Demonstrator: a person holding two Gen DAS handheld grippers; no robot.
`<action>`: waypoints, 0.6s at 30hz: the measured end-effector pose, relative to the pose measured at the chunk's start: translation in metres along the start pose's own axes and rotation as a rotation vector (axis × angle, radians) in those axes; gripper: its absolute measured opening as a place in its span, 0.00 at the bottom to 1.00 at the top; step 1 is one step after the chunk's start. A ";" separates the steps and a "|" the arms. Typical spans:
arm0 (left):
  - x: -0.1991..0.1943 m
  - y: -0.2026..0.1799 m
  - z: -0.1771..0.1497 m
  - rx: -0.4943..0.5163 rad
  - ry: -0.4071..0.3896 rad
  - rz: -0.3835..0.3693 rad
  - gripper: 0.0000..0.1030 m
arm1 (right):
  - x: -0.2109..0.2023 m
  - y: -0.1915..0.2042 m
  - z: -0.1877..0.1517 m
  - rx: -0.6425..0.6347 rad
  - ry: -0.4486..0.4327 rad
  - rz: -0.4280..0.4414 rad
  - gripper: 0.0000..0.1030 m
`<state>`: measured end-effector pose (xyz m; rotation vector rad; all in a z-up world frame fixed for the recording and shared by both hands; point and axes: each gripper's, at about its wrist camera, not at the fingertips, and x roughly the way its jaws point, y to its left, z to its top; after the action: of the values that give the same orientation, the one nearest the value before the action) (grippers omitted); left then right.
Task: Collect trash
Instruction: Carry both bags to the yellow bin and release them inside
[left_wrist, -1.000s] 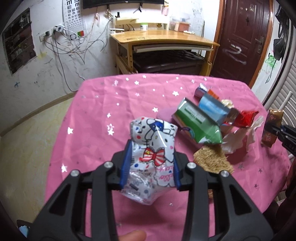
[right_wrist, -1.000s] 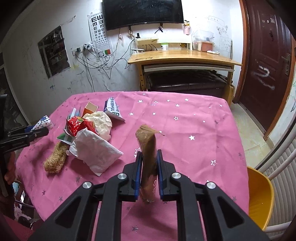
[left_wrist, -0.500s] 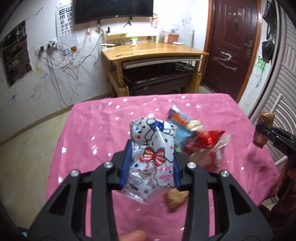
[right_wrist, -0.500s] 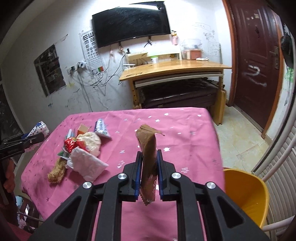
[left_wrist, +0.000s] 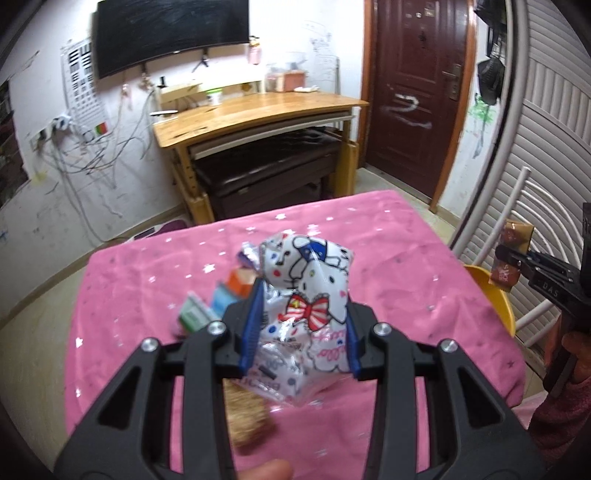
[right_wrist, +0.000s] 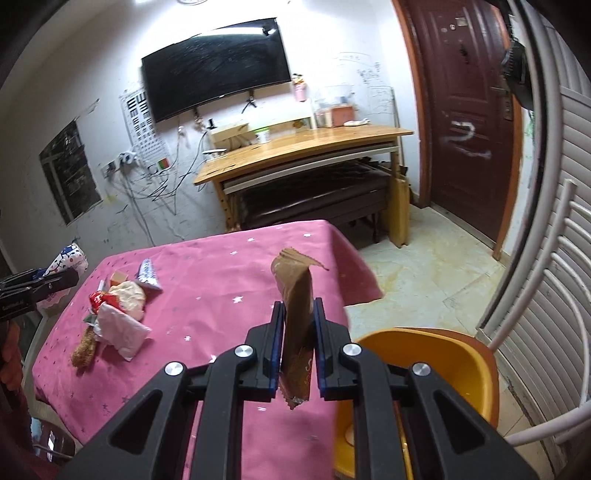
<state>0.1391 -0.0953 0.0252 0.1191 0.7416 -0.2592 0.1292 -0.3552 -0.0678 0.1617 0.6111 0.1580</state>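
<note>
Wrappers: two bits of trash are up in the air right now, one per claw, both off the pink table (right_wrist: 207, 295).
Left claw: left gripper (left_wrist: 301, 328) is clamped partway shut around a puffy cartoon-cat snack bag (left_wrist: 308, 302), blue pads (left_wrist: 252, 328) squeezing its sides in at the middle.
Right claw: right gripper (right_wrist: 297, 343) is pinched almost fully closed on a brown bar wrapper (right_wrist: 297, 314), which stands upright with its torn top sticking out above the pads.
Handling, bag: looks like thin crinkly film, super light and slippery, I'd guess it squashes instead of resisting. Mid-body grip seems fine, the ends would just fold.
Handling, bar wrapper: flat, floppy, basically weightless. Gripped low on its length, so the top could flap, but nothing here is fragile.
Leftovers: a pile with white tissue (right_wrist: 122, 328), a red wrapper (right_wrist: 101, 299), small cartons and a brown scrubby-looking strip still sits near the table's left side in the right view.
Edges: the right claw hangs just past the table's right edge, over a yellow tub (right_wrist: 436, 354) on the floor, probably the bin. In the left view that tub peeks out beyond the table's far right edge.
Room: open floor toward the door, white chair frame (right_wrist: 532, 317) close on the right, so that side is tight.
</note>
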 end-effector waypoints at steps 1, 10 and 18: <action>0.002 -0.007 0.002 0.007 0.002 -0.008 0.34 | -0.002 -0.005 -0.001 0.007 -0.003 -0.004 0.09; 0.022 -0.063 0.019 0.054 0.021 -0.082 0.34 | -0.007 -0.047 -0.003 0.071 -0.025 -0.038 0.09; 0.048 -0.132 0.036 0.116 0.068 -0.180 0.34 | -0.003 -0.096 -0.013 0.168 -0.010 -0.074 0.09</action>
<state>0.1606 -0.2386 0.0168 0.1723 0.8062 -0.4716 0.1287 -0.4479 -0.0955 0.3011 0.6199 0.0339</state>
